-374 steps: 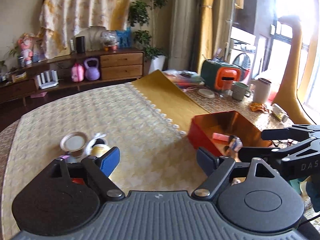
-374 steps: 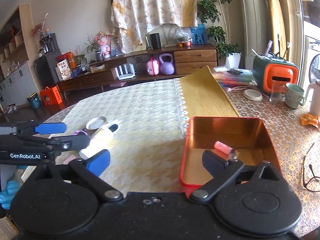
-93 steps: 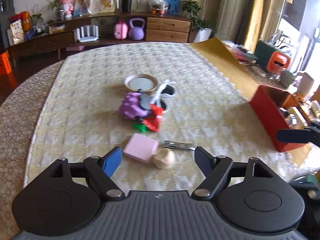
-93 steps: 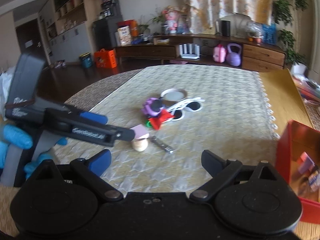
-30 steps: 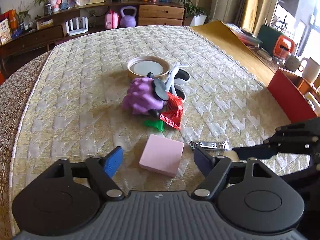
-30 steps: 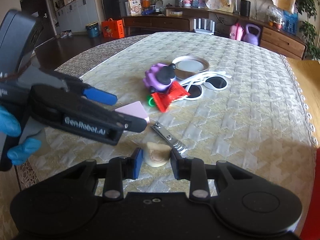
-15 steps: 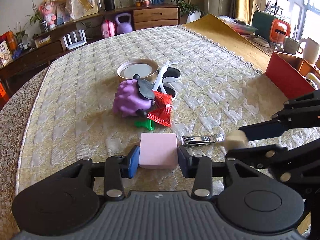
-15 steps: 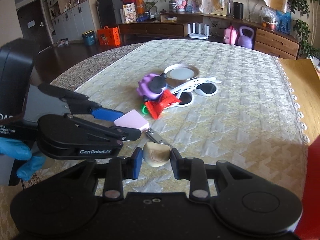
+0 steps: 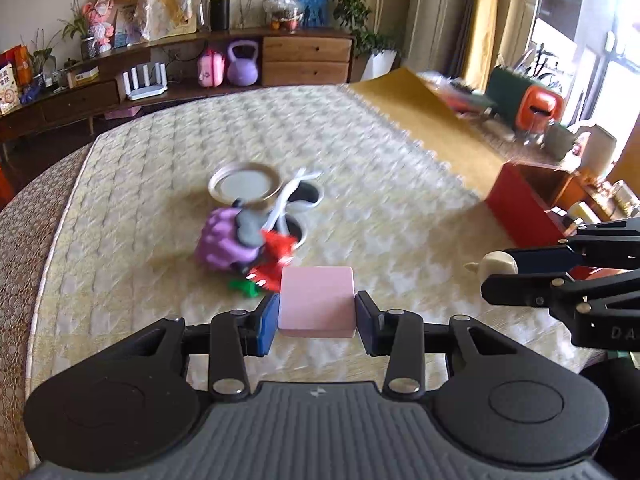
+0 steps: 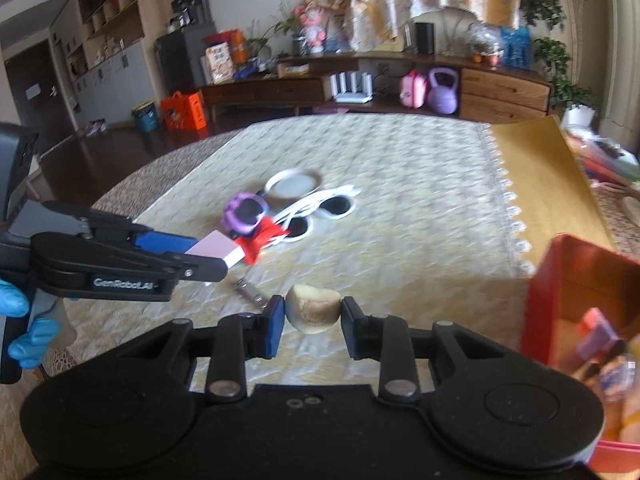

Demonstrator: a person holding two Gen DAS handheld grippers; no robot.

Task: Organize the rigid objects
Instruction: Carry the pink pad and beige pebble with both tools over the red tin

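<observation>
My left gripper (image 9: pixel 316 314) is shut on a pink square block (image 9: pixel 317 300) and holds it above the table. It also shows in the right wrist view (image 10: pixel 216 250). My right gripper (image 10: pixel 313 316) is shut on a beige round piece (image 10: pixel 313 307), lifted off the cloth; it shows in the left wrist view (image 9: pixel 498 262) too. A red tin box (image 9: pixel 524 204) stands at the right with several small items inside (image 10: pixel 600 332). A pile lies mid-table: purple toy (image 9: pixel 224 240), red wrapper (image 9: pixel 276 256), white sunglasses (image 10: pixel 320 208), round lid (image 9: pixel 244 186).
A metal nail clipper (image 10: pixel 250 292) lies on the cloth below my right gripper. The yellow tablecloth's folded corner (image 9: pixel 420 100) rises at the far right. An orange and green appliance (image 9: pixel 528 104) and mugs (image 9: pixel 560 140) stand beyond the box.
Both grippers have lifted their objects off the table and swung toward the red box. The nail clipper stayed on the cloth.
</observation>
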